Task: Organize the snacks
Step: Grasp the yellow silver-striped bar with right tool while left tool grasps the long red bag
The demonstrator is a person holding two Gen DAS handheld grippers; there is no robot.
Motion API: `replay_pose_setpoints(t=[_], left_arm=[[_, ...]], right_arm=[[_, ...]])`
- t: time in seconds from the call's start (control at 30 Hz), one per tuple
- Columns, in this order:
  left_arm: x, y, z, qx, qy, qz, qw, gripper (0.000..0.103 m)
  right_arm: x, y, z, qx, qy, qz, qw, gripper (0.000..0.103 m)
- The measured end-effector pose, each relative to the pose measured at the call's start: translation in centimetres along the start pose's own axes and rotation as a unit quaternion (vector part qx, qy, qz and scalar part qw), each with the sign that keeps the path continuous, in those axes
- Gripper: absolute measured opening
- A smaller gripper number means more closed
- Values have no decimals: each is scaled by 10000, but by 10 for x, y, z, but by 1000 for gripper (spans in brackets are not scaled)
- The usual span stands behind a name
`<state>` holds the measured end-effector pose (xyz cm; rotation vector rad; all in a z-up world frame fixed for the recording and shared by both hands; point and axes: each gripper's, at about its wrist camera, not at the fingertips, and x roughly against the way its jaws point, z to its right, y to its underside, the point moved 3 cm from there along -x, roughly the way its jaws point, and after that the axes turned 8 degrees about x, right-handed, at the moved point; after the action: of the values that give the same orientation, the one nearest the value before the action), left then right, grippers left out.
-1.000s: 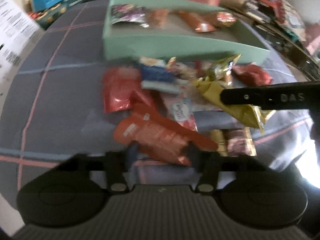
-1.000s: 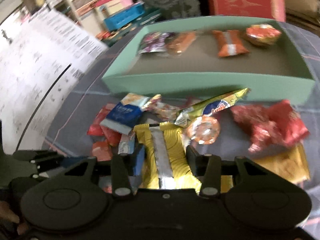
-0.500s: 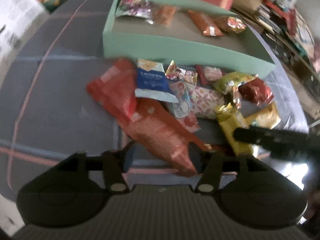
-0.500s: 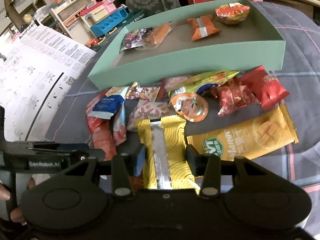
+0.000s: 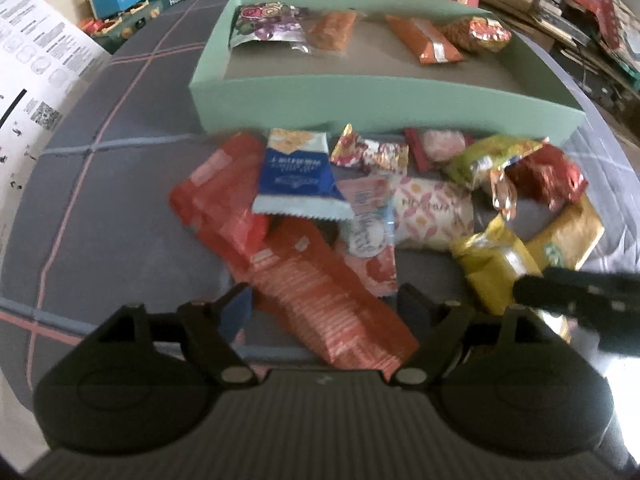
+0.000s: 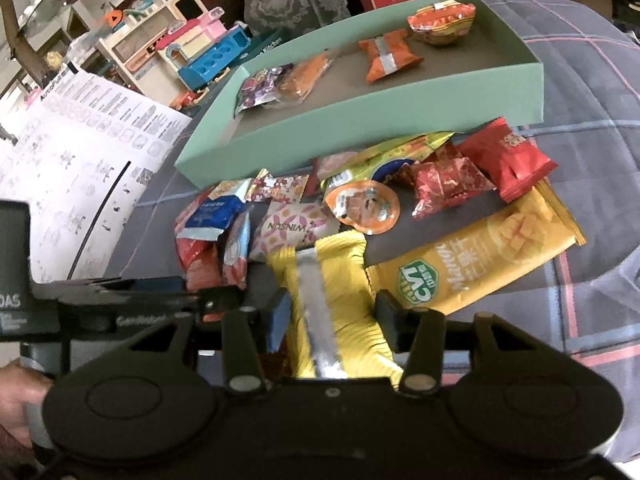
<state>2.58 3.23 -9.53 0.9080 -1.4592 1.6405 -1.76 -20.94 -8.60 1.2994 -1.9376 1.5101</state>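
Left wrist view: the left gripper (image 5: 324, 308) pointed down at a heap of snacks on the table (image 5: 120, 208), which carried a grey cloth with pink lines. Its fingers (image 5: 236, 312) had just been opening and stood spread, with a long red packet (image 5: 332, 304) lying between them; the pads did not press on it. A blue and white packet (image 5: 296, 172) lay on the heap beyond the red one, and a pink patterned packet (image 5: 432, 212) lay to its right. The green box (image 5: 360, 100) stood just behind the heap and contained four snacks, among them an orange packet (image 5: 424, 40). The right gripper (image 5: 580, 304) entered from the right edge at a yellow packet (image 5: 496, 264).

Right wrist view: the right gripper (image 6: 330, 316) had the yellow packet (image 6: 332, 292) between its fingers (image 6: 278, 318). The fingers had just been opening slightly; whether the pads pressed on the packet could not be determined. A large mango packet (image 6: 480, 252) lay just to the right. The green box (image 6: 376, 116) stood behind the heap. The left gripper (image 6: 120, 304) reached in from the left edge.
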Motion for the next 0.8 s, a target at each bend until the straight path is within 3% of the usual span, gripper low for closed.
replay_pose_setpoints(t=[0.17,0.3,0.43,0.53,0.63,0.8], left_arm=[[5,10,-28,99,-101,-8,9999,81],[9,9,-41,261,33,-10,9997,80],[6,11,-30,-129,-42,50,9999,75],[7,12,-19,-403,38,230,9989,55],[12,9,-21,-294,152,315,9990,27],[22,12,-35,-92,495,137,9986,23]], right_arm=[[-7,0,-13,342,67,-73,9994,61],[-16,0,-28,729,187,-208,9969,61],[-24,3,-45,1363,567,-286,9886,57],[-28,0,-51,1444,629,-285,9871,52],[-29,-5,-51,1266,580,-312,9898,50],[-19,-12,-41,753,292,-257,9964,49]])
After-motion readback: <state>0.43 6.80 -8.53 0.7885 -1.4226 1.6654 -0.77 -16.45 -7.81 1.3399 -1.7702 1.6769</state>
